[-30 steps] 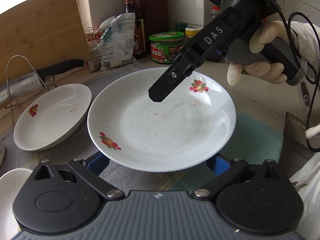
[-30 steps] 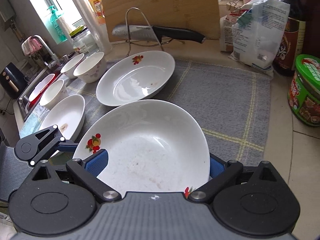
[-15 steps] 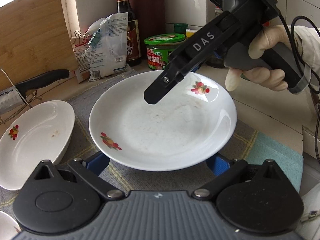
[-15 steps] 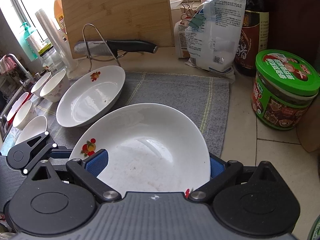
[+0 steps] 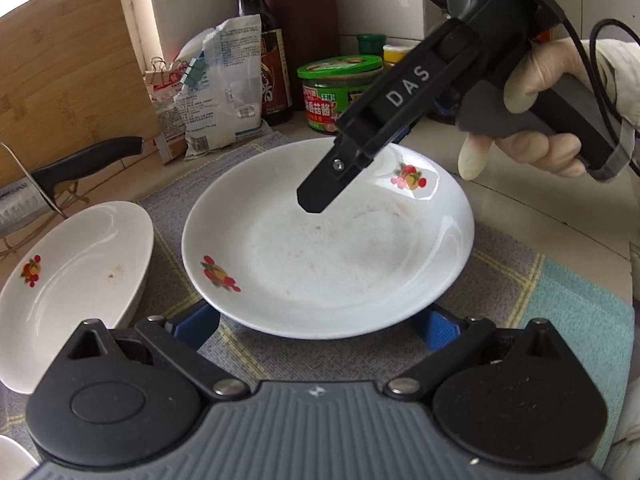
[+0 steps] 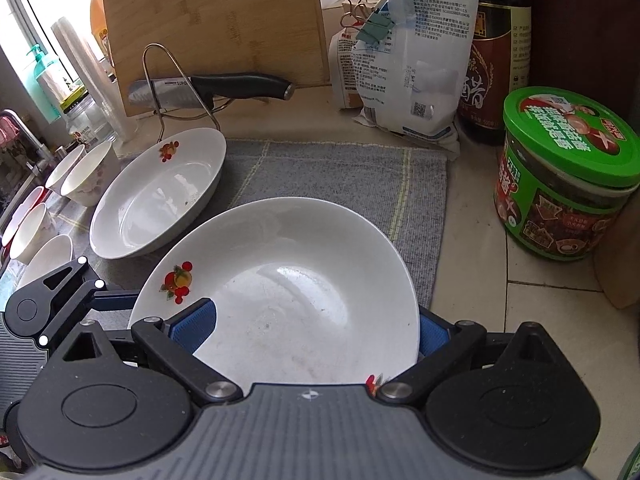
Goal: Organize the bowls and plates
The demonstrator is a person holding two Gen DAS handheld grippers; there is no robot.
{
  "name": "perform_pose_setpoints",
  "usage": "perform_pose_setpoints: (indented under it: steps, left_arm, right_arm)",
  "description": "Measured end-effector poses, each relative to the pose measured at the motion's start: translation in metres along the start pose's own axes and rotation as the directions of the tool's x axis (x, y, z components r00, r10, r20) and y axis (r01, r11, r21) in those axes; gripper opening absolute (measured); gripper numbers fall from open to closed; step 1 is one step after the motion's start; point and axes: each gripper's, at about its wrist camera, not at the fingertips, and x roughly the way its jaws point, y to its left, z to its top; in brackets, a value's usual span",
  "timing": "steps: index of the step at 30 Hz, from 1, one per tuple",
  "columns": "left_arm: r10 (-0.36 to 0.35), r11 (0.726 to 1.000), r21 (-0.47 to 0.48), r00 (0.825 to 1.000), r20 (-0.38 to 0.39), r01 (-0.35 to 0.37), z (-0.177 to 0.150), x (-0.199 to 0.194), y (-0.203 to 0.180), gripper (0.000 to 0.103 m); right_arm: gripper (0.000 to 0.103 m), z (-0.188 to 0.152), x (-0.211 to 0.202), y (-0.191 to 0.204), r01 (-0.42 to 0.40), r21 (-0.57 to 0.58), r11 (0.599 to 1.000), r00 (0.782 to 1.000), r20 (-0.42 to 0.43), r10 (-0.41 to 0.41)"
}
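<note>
Second plate (image 5: 72,280) farther left than before — both tongs (image 5: 316,324) (image 6: 312,328) wide apart, flanking white plate (image 5: 328,248), grip unclear.

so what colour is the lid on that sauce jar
Green lid, with red and white print; clearest in the right wrist view.

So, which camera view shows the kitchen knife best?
The right wrist view: the knife lies whole on its wire stand, blade and black handle both visible. The left wrist view shows the handle clearly, but the blade is cut off at the picture's edge.

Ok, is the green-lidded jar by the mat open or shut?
Shut. The green-lidded jar stands upright on the counter with its lid seated flat on top.
</note>
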Motion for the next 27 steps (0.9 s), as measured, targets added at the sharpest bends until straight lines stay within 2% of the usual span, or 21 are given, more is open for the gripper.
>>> perform_pose_setpoints:
  steps: [5,11,14,19,27]
  left_arm:
    - [0.02,0.999,-0.041,1.0,0.001,-0.02,0.0,-0.016,0.003,0.102]
    - [0.058,0.99,-0.129,0.998,0.024,-0.055,0.002,-0.051,0.001,0.102]
    - [0.102,0.978,-0.184,0.994,0.036,-0.094,0.003,-0.068,0.0,0.102]
    - [0.197,0.946,-0.272,0.979,0.047,-0.177,-0.002,-0.095,-0.002,0.102]
    - [0.353,0.869,-0.376,0.936,0.014,-0.322,-0.027,-0.138,-0.008,0.102]
  right_arm:
    - [0.103,-0.002,-0.012,0.008,0.056,-0.033,0.998,0.997,0.047,-0.054]
    - [0.103,-0.004,-0.039,0.033,0.141,-0.095,0.985,0.979,0.159,-0.125]
    - [0.103,-0.008,-0.047,0.047,0.158,-0.114,0.981,0.972,0.191,-0.135]
    - [0.103,-0.015,-0.055,0.071,0.147,-0.149,0.978,0.967,0.228,-0.111]
    - [0.103,-0.025,-0.055,0.102,0.061,-0.23,0.971,0.975,0.224,-0.009]
